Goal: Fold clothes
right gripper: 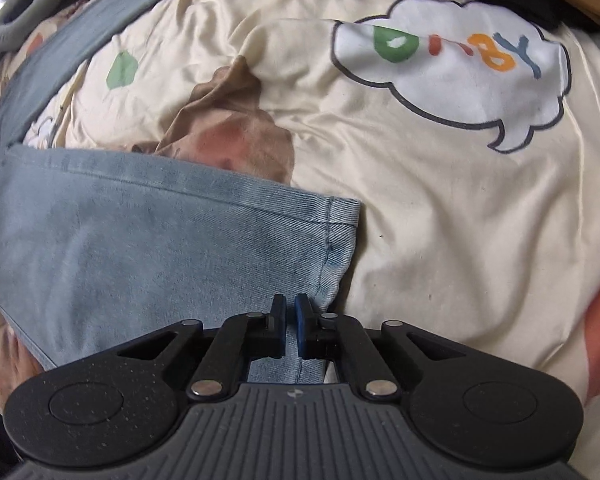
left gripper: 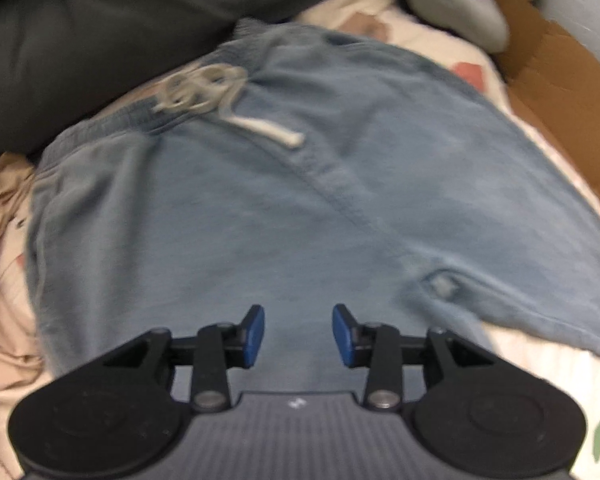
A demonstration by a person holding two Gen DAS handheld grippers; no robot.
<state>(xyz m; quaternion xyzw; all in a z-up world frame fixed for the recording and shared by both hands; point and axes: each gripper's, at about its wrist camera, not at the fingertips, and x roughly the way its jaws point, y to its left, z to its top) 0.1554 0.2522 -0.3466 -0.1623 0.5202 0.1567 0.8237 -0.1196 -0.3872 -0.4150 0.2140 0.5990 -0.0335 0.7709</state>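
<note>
We have a pair of blue pants (left gripper: 280, 184) lying flat on a bed, on a cream blanket (right gripper: 440, 200) with cartoon pictures. The waist with its white string (left gripper: 228, 100) is at the far side in the left wrist view. One leg end (right gripper: 332, 232) shows in the right wrist view, with its sewn hem toward the right.

Our left hand-held gripper (left gripper: 298, 336) hangs over the middle of the pants, near the crotch seam. Its blue pads (left gripper: 256, 336) stand apart and there is nothing between them. That view is blurry, so we cannot tell if the tips touch the cloth.

Our right hand-held gripper (right gripper: 290, 320) is almost shut, right at the near corner of the leg end. It looks like it pinches the hem edge there, but the gap is tiny and we cannot be sure how much cloth is in it.

To do this step well, we think both grippers should grab the cloth firmly, all layers together. Then we should lift just a little and carry the leg over toward the waist. We should keep the edges lined up and the cloth pulled smooth. A weak pinch on the hem could slip, and the fold would come out crooked.
</note>
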